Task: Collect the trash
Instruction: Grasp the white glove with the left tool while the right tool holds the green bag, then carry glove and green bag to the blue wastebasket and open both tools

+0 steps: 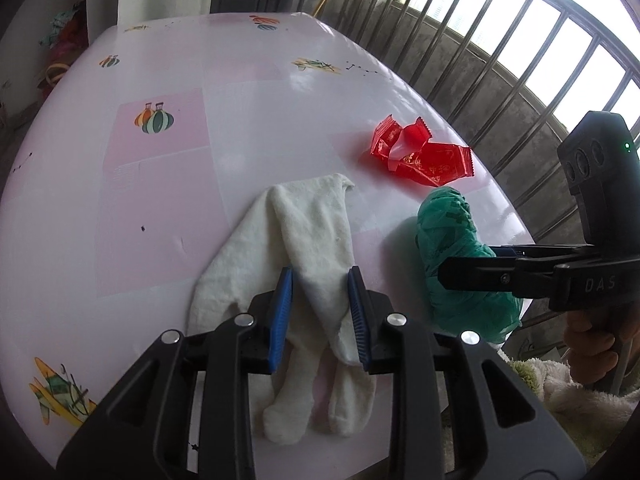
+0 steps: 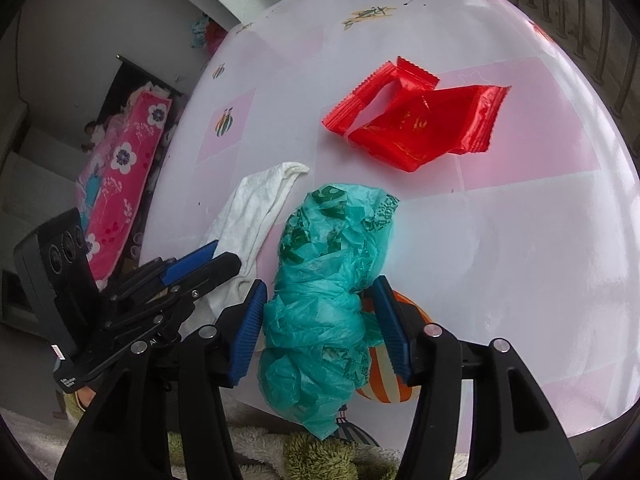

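Two red snack wrappers [image 1: 420, 156] [image 2: 416, 120] lie crumpled on the pink-and-white table [image 1: 160, 200] [image 2: 500, 240]. A bunched green plastic bag [image 1: 448, 232] [image 2: 328, 280] rests at the table's near edge, between the blue pads of my right gripper [image 2: 320, 284] [image 1: 468, 264]. Those jaws stand apart, with a gap showing beside the right pad. A pair of white socks [image 1: 304, 232] [image 2: 256, 208] lies flat on the table. My left gripper [image 1: 320, 276] [image 2: 200, 264] straddles one sock, jaws apart and not pinching it.
A metal window railing [image 1: 500, 60] runs close behind the table's far and right sides. A fluffy cream-and-green cloth [image 1: 580, 392] [image 2: 320, 456] sits below the near edge. Pink floral bedding [image 2: 124, 160] lies beyond the left edge. A hand [image 1: 588, 344] holds the right gripper's handle.
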Tool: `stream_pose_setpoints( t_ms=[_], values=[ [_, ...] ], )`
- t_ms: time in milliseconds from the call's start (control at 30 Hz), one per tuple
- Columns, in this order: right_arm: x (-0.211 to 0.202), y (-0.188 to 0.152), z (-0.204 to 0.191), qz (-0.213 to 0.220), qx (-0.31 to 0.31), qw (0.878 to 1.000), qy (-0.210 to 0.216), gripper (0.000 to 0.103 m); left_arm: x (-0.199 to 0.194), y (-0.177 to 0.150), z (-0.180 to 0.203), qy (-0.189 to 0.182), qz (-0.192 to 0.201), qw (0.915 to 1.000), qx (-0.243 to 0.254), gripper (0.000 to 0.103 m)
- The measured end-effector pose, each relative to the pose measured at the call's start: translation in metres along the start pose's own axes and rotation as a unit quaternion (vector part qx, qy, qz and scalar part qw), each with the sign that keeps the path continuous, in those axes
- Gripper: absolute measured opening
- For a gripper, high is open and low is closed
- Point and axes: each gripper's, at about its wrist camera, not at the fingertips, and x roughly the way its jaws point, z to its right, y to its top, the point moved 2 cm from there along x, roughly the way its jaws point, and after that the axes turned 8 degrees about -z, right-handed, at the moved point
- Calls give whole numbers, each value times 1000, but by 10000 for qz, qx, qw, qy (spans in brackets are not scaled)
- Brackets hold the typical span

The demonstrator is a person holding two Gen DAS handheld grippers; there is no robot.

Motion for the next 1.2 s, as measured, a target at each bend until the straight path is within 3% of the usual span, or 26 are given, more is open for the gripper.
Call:
stream_pose_setpoints(
  t_ms=[367, 767, 967, 1200],
  values=[
    [-9, -5, -2, 204, -196, 9996, 3, 43, -10, 3, 6, -119, 137, 9998, 28, 10],
    [-45, -10, 0, 649, -324, 9967, 354, 43, -62, 14, 26, -196, 633, 9976, 197, 9],
    [-86, -14, 20, 1116, -67, 9913, 697, 43, -85, 33, 58, -495, 866, 9931, 620, 8],
    [-161, -41, 85, 2207, 662, 9719, 482, 43, -81, 79, 129, -1110, 783, 9815, 1349, 8]
  ],
)
